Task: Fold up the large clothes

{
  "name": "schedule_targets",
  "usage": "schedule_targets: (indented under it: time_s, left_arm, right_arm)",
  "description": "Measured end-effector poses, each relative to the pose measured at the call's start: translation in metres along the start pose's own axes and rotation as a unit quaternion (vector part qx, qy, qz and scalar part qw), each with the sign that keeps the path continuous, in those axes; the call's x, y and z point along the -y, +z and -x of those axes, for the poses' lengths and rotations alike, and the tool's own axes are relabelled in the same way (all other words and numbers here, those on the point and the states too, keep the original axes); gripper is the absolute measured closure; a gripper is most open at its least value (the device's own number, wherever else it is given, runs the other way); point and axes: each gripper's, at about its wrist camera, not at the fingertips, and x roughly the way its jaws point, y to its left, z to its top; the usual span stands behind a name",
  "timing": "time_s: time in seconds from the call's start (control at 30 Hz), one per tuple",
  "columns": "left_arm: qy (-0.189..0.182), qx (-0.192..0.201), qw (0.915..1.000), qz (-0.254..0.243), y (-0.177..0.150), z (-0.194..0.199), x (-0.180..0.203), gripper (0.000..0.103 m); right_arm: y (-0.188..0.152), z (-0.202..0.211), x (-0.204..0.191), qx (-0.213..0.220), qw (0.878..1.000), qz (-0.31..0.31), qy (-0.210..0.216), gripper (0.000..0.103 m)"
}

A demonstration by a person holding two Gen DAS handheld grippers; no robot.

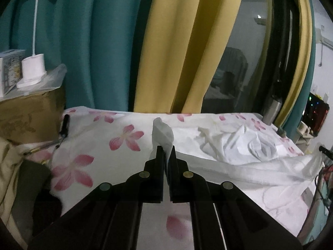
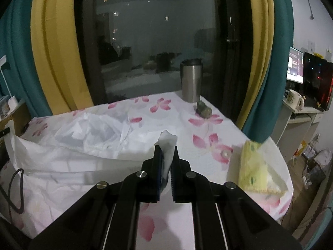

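- Left wrist view: the left gripper (image 1: 165,149) is clamped on a pinched corner of the white garment (image 1: 235,143), a tuft of cloth standing up above its jaws.
- From that corner the garment runs right across the flowered bedspread (image 1: 100,137), its crumpled bulk lying toward the far right part of the bed, and its near edge stretches on to the right gripper (image 1: 321,149), seen at the frame's right edge.
- On this side the open room is the bare spread to the left — bounded by a cardboard box (image 1: 27,114) with a white lamp (image 1: 33,68) on top, just off the bed's left edge.
- Right wrist view: the right gripper (image 2: 165,149) is likewise closed on a bunched corner of the white garment (image 2: 83,137), which trails left to the left gripper (image 2: 5,132) at the frame's left edge.
- A steel tumbler (image 2: 191,81) and a small dark object (image 2: 204,110) sit at the bed's far edge, and a yellow tissue pack (image 2: 254,164) lies near the right edge, just beside the gripper.
- The step looks like carrying the near hem over to the far side; doing it well probably means keeping both corners level and taut so the fold lands straight.
- The right corner should likely pass inside the tissue pack and land short of the tumbler — the bed's middle has the free space.
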Motion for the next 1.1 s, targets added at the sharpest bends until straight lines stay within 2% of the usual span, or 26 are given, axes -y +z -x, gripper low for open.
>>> schedule_targets:
  time_s: [0.33,0.67,1.1]
  left_arm:
    - [-0.012,-0.003,0.9999,0.004,0.030,-0.060,0.001,0.099]
    - [-0.009,-0.007,0.9999,0.003,0.057,-0.123,0.008,0.099]
    - [0.006,-0.060,0.9982,0.007,0.066,-0.209,0.003,0.099]
  right_arm:
    - [0.032,-0.061,0.014,-0.012,1.000,0.005,-0.005,0.096]
    - [0.063,-0.122,0.018,-0.025,1.000,0.012,-0.009,0.096]
    - [0.068,-0.210,0.021,-0.084,0.996,0.021,-0.016,0.096]
